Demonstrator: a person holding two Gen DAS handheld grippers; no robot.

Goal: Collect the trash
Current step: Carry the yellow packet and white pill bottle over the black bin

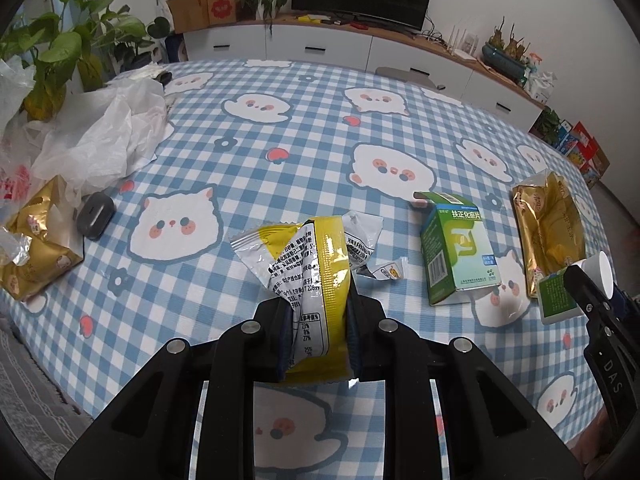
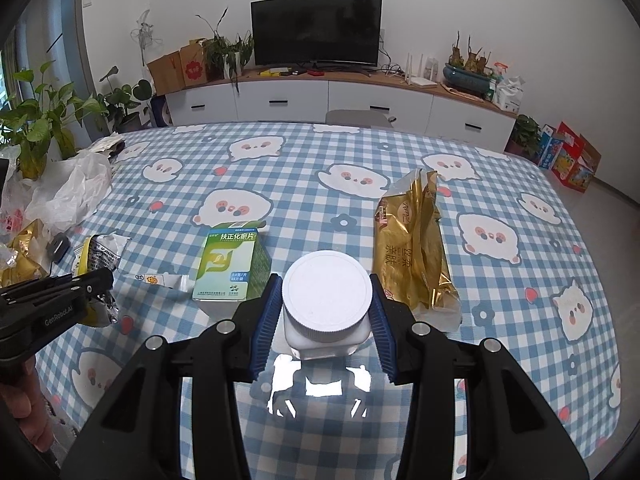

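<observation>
Above the surface's (image 2: 304,168) near edge, left gripper (image 1: 318,312) clamps a wrapper (image 1: 308,272), right gripper (image 2: 324,312) grips a bottle (image 2: 326,304); keep both clenched until over the bag (image 1: 100,136).

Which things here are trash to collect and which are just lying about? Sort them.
Trash for the job:
- yellow snack wrapper, held in the left claw
- white-capped bottle, held in the right claw
- green medicine box
- gold wrapper
- small torn packet

Just lying about:
- potted plant
- television
- grey case
</observation>
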